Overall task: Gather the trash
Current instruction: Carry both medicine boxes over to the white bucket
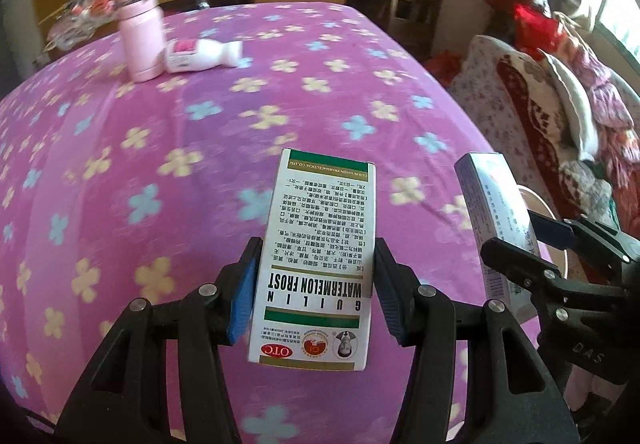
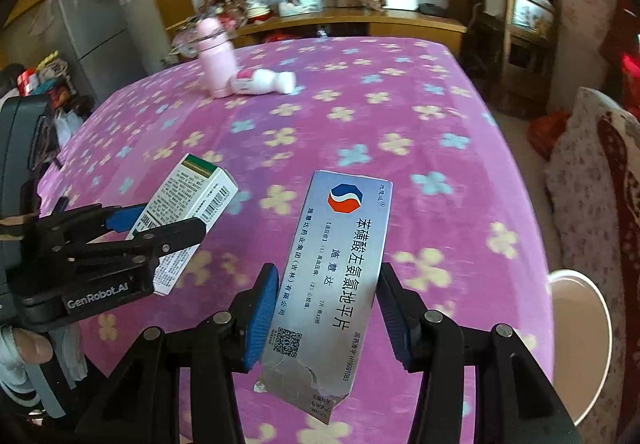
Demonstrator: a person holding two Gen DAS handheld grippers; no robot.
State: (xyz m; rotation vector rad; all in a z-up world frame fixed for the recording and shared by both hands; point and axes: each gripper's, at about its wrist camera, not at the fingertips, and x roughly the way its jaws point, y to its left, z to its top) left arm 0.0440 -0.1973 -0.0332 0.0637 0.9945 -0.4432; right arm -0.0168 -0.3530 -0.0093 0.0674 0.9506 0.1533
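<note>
1. Left wrist view: the left gripper (image 1: 314,284) stands partly open, its blue pads pressed on both long sides of a white and green medicine box (image 1: 316,256) printed "Guilin Watermelon Frost". The box points forward from the jaws, its far end lifted above the purple flowered bedspread (image 1: 200,147).
2. To the right of this gripper, the right gripper (image 1: 524,240) comes in from the edge with a silver medicine box (image 1: 494,211) clamped between its fingers.
3. Just behind the right gripper, the rim of a white bin (image 1: 560,264) shows beside the bed; most of it is hidden.
4. Far ahead and to the left, a pink flask (image 1: 140,35) stands upright on the bedspread, with a small white bottle (image 1: 202,55) lying on its side, touching its base.
5. Right wrist view: the right gripper (image 2: 328,304) is partly open and grips the silver medicine box (image 2: 332,284) by its long sides. The box tilts slightly, and its near end flap is torn.
6. To the left, the left gripper (image 2: 160,228) holds the white and green medicine box (image 2: 188,215) at a slant, a barcode showing on its side.
7. To the lower right of the right gripper, the white bin (image 2: 584,344) sits at the bed's edge, open side up.
8. Far ahead, the pink flask (image 2: 214,59) and white bottle (image 2: 264,81) rest together on the bedspread (image 2: 360,131).
</note>
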